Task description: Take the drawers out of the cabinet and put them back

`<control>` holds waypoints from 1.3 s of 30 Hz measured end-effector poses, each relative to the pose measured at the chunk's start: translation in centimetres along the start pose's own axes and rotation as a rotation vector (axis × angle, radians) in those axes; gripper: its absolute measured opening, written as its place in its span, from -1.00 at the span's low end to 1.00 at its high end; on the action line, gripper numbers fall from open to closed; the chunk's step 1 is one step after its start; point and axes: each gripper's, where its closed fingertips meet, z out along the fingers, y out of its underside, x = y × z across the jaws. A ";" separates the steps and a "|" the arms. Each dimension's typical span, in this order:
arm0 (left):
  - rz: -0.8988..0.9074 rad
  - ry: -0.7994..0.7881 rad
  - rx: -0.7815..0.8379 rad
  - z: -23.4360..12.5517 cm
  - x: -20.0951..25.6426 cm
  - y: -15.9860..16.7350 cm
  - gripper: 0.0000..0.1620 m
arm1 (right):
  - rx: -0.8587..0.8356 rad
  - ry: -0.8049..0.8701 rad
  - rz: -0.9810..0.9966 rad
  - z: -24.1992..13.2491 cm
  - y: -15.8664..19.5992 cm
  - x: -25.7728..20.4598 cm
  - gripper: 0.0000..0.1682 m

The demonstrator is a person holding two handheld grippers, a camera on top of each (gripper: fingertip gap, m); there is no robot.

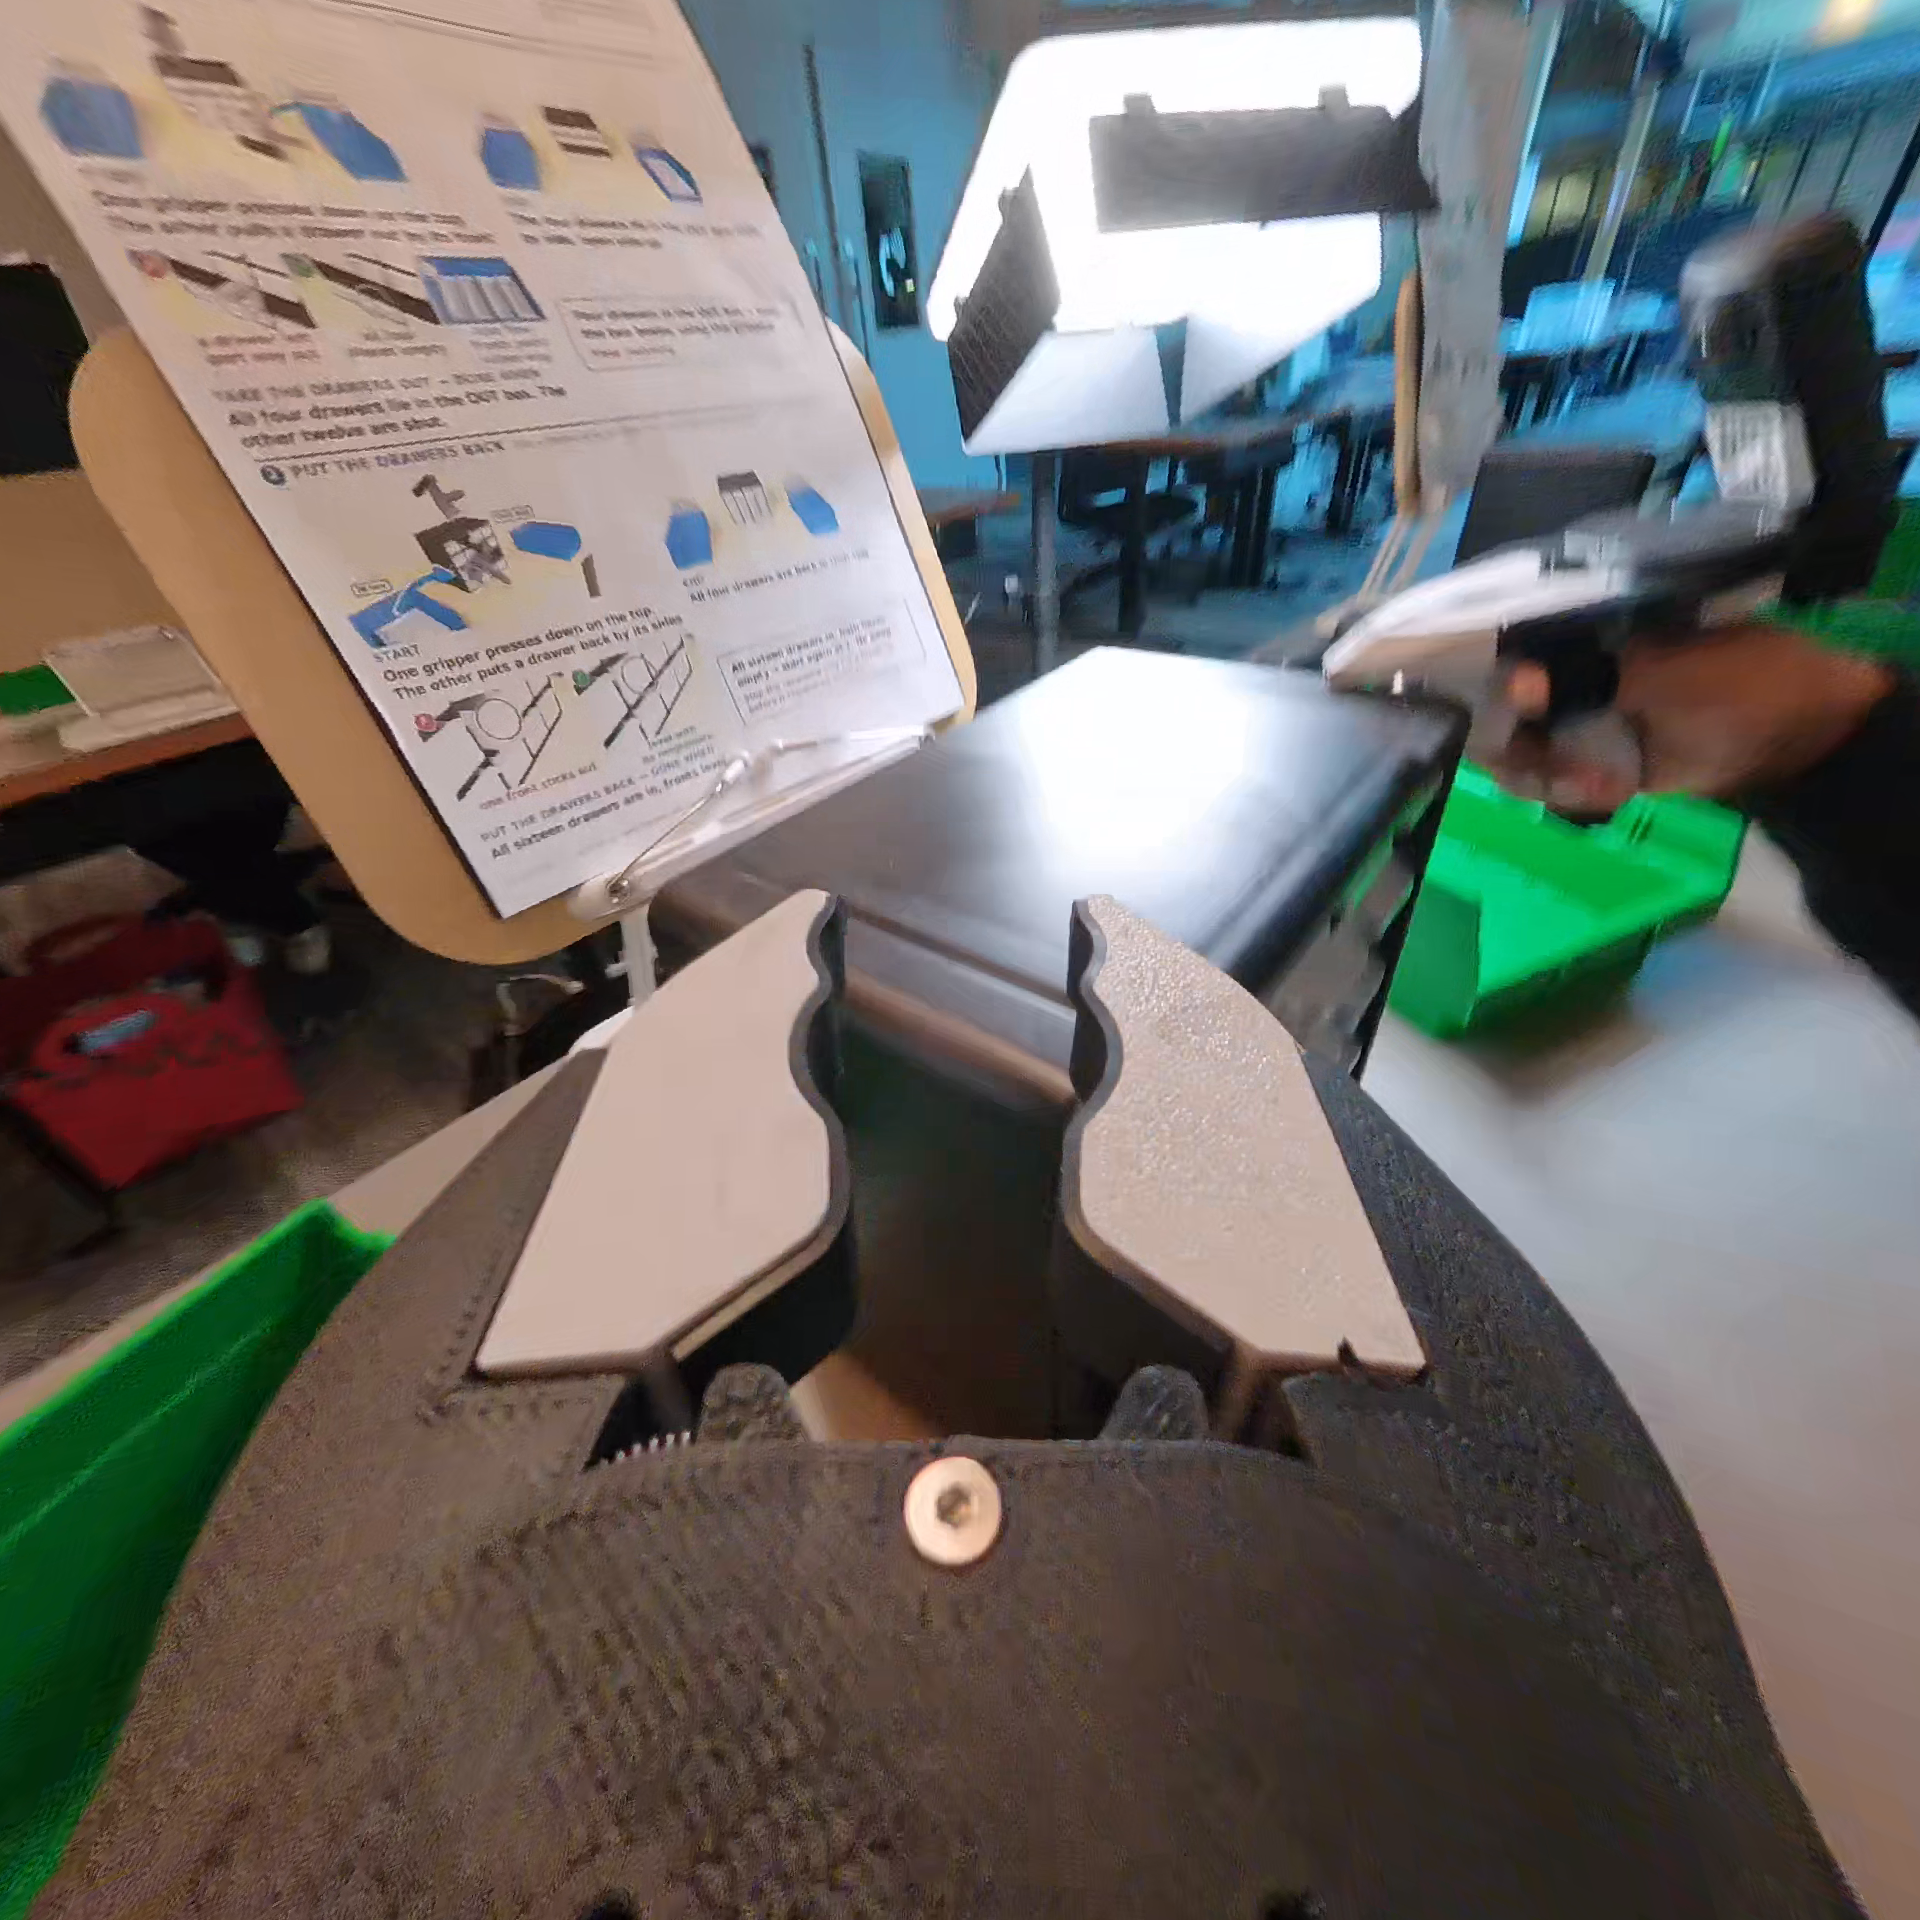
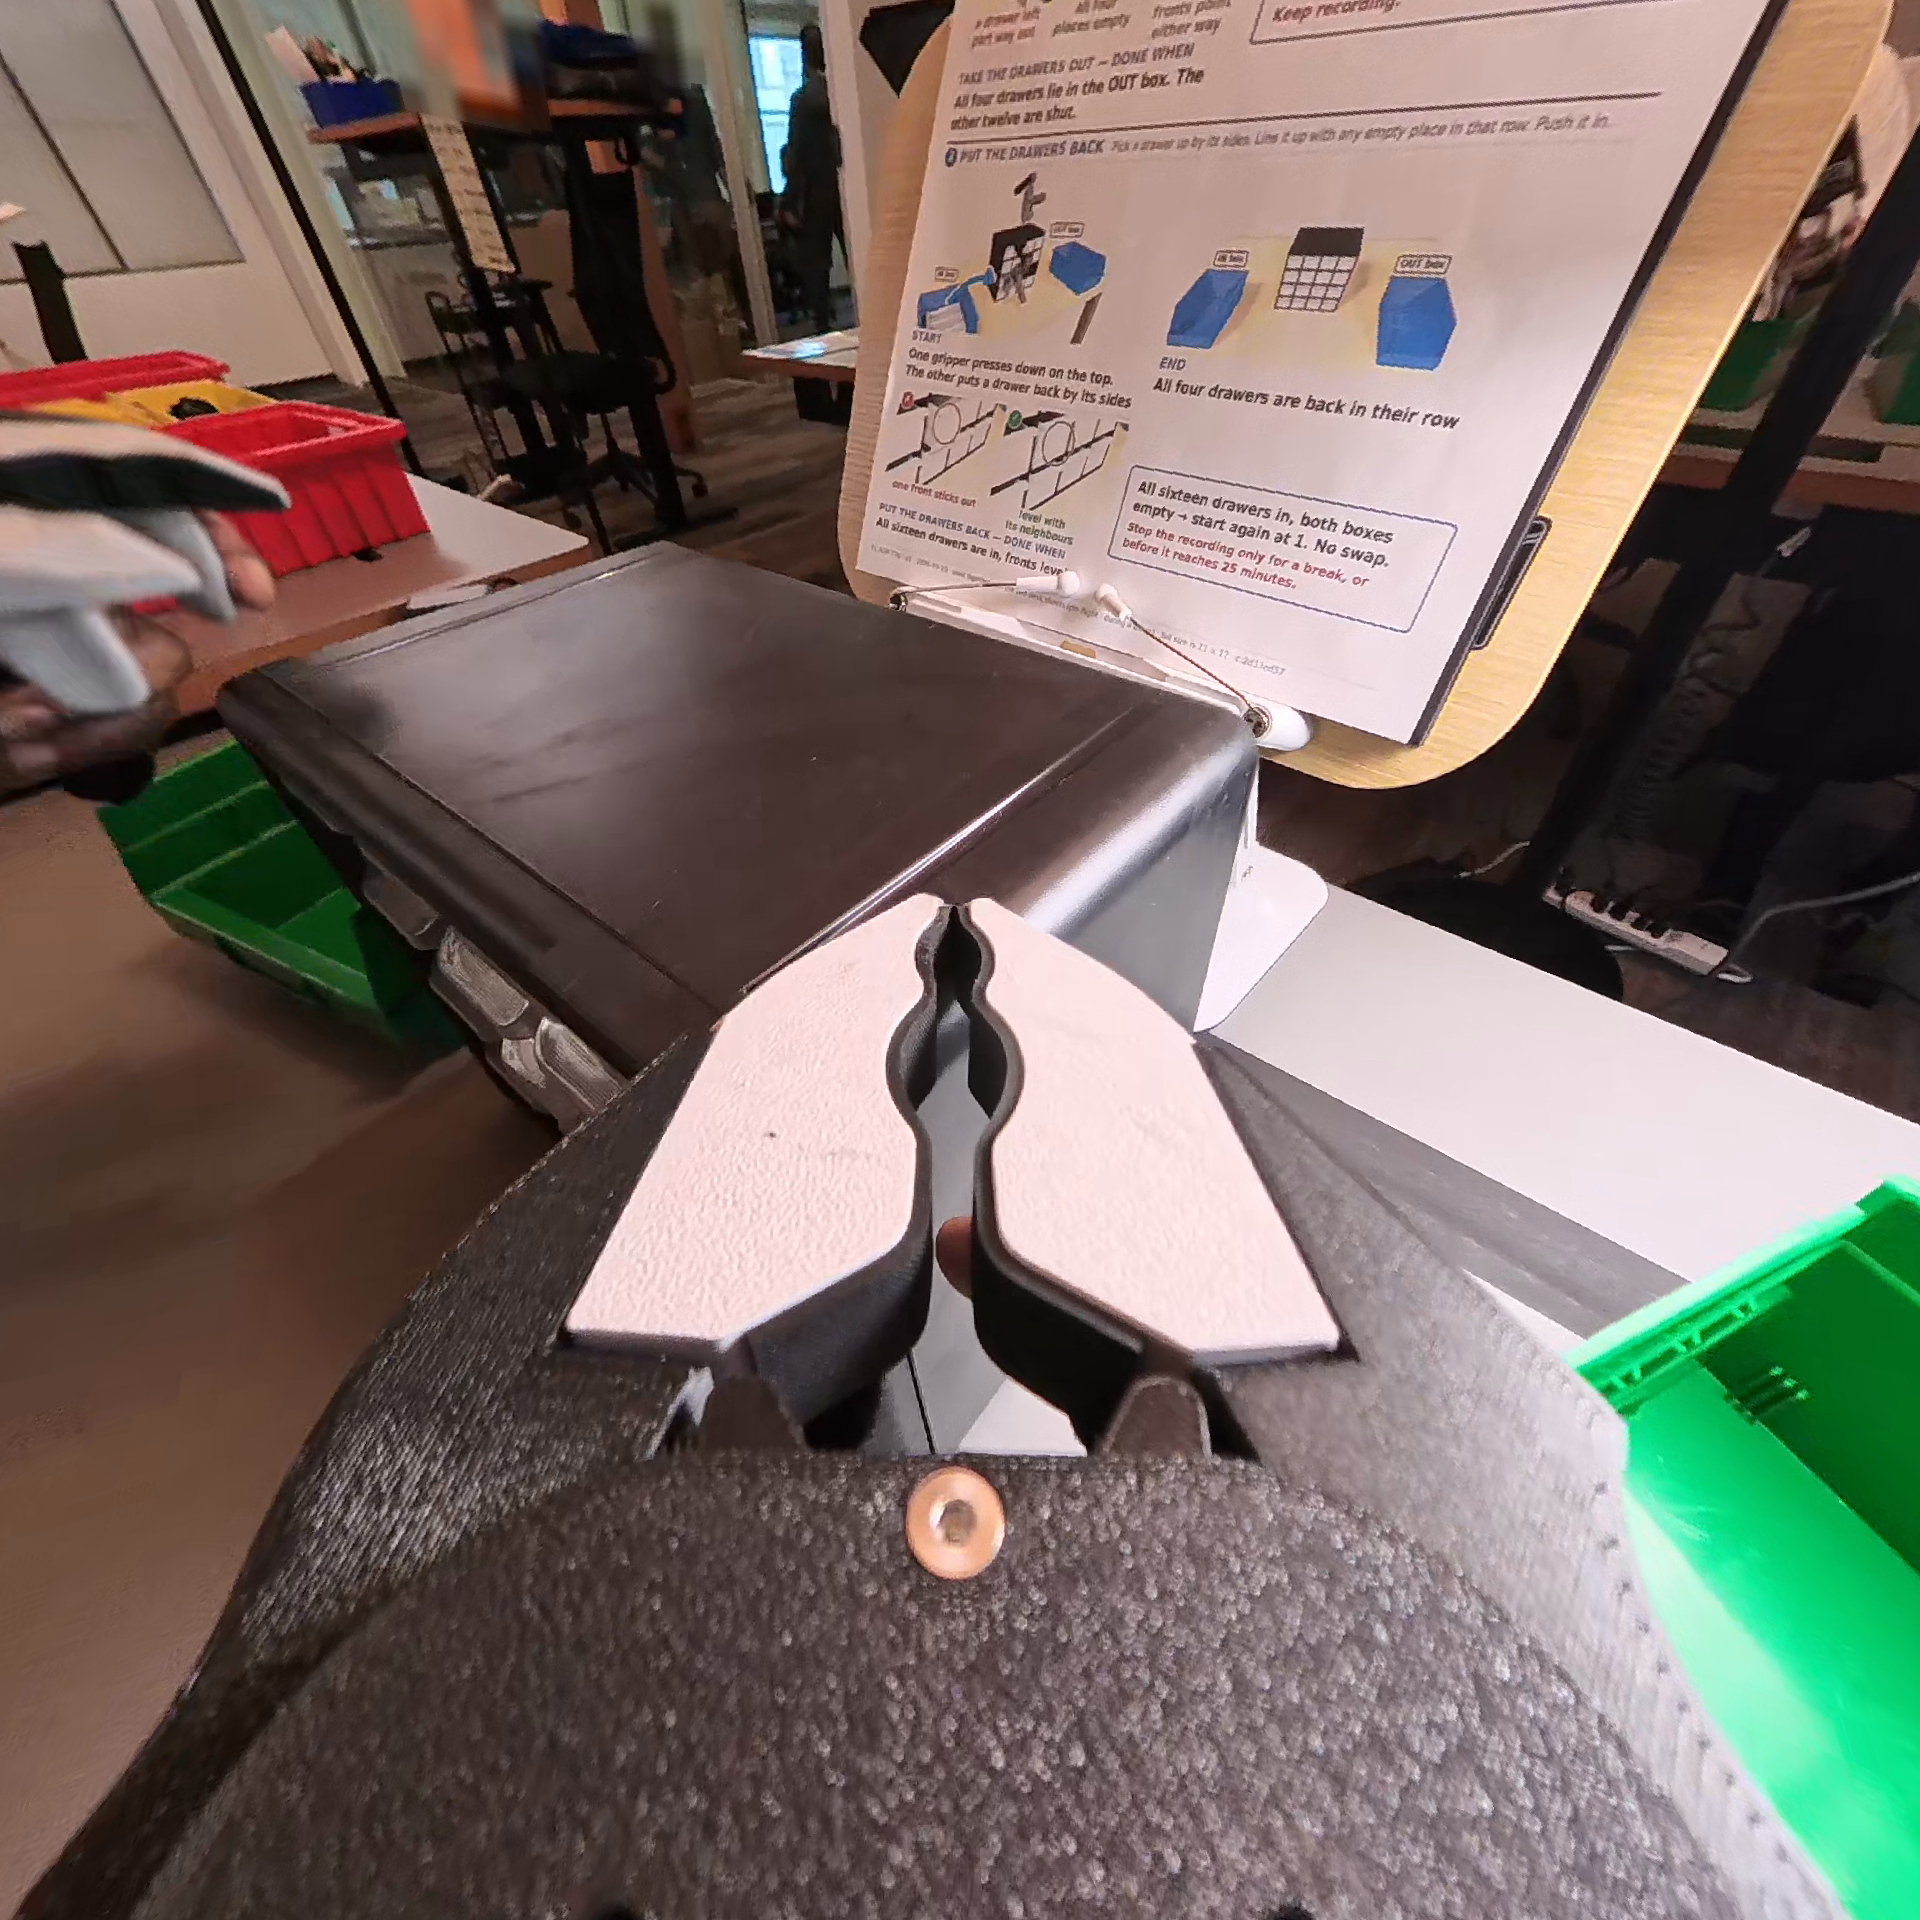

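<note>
Black plastic cabinet (image 2: 707,748) sits mid-table, top surface glossy and bare; clear drawer fronts (image 2: 520,1023) visible along its near-left face in right wrist view, seated in their slots as far as can be seen. Left gripper (image 1: 954,914) hovers just short of the cabinet's near edge, jaws wide apart, nothing between them. Right gripper (image 2: 958,914) is over the cabinet's near-right corner, jaws narrowed to almost touching at the tips, holding nothing; contact w/ the top cannot be told. Green bins flank the cabinet: one (image 2: 260,883) on the left side, one (image 2: 1787,1434) near right. Instruction sheet (image 2: 1247,343) on a wooden stand (image 2: 1662,416) stands just behind the cabinet, tilted back. Red bins (image 2: 312,478) on a far table, left.
</note>
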 end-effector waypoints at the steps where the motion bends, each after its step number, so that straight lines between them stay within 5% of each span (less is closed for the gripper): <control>1: -0.059 0.005 0.028 0.5 -0.4 -0.5 -0.49 | -0.002 0.007 -0.009 -0.1 0.0 0.0 -0.99; 5: -0.193 0.077 0.053 1.9 -0.7 0.9 -0.50 | -0.031 0.033 -0.116 -0.6 -0.1 -0.6 -0.96; 10: -0.443 0.244 0.143 2.0 0.5 1.0 -0.52 | 0.140 0.023 -0.193 -2.7 -5.0 -3.5 -0.95; 16: -0.390 0.234 0.102 2.4 1.2 1.9 -0.49 | 0.183 -0.065 -0.321 -3.5 -6.8 -9.5 -0.87; 21: -0.318 0.190 0.069 2.3 1.4 2.2 -0.55 | 0.083 -0.113 -0.498 -0.5 -4.1 -14.2 -0.80; 30: -0.167 0.124 -0.004 2.1 1.9 2.6 -0.63 | -0.124 -0.335 -0.620 6.7 6.1 -21.8 -0.78; 39: -0.119 0.112 -0.032 2.1 1.9 2.7 -0.64 | 0.142 0.076 -0.979 10.0 6.7 -21.2 -0.76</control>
